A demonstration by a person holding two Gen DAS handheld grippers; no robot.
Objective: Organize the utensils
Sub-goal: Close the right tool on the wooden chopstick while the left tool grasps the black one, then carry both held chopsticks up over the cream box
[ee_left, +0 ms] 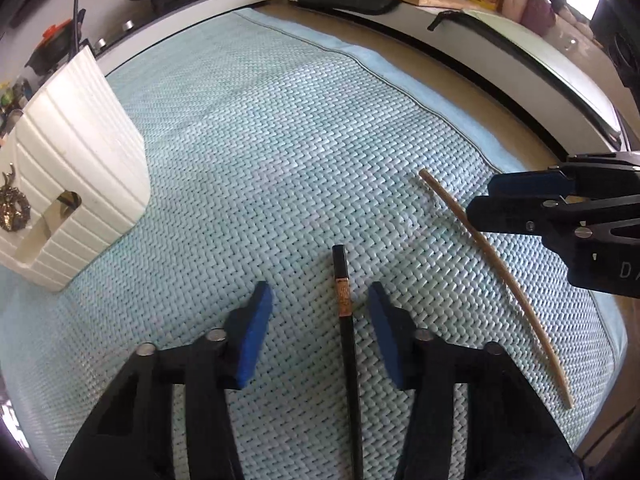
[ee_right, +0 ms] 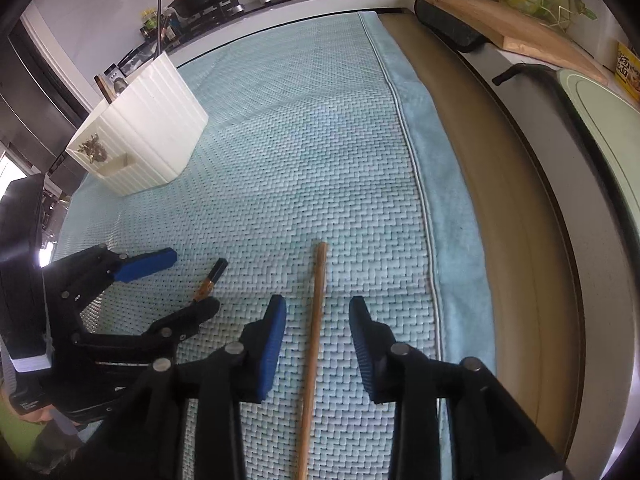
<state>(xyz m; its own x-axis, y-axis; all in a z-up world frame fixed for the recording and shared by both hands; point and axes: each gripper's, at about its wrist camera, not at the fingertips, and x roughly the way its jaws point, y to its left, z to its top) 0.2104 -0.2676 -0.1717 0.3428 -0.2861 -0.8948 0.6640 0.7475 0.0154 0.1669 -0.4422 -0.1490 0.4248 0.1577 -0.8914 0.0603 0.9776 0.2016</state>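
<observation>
- The left gripper [ee_left: 320, 308] points down at a pale blue woven mat [ee_left: 280, 152] spread over the worktop; its blue-padded fingers [ee_left: 252, 336] stand apart, clear of the thing between them.
- A black chopstick with a copper-coloured band [ee_left: 345, 320] lies flat on the mat between those fingers, touching neither pad, its squared end pointing away from the camera.
- The right gripper [ee_right: 318, 340] also points down, fingers [ee_right: 272, 344] parted, with a thin, light brown wooden chopstick [ee_right: 314, 332] lying lengthwise between them on the mat; neither pad presses on it.
- In the left wrist view the wooden chopstick lies well to the right of the black one, slanting across the mat.
- A white ribbed plastic utensil holder [ee_right: 148, 132] stands on the far left part of the mat, well apart from both chopsticks; dark sticks rise from its far side.
- A brass-coloured ornament [ee_right: 93, 149] sits on the holder's near face.
- Beyond the mat's stitched edge runs a tan strip [ee_right: 472, 152], then a wooden cutting board [ee_right: 516, 28].
</observation>
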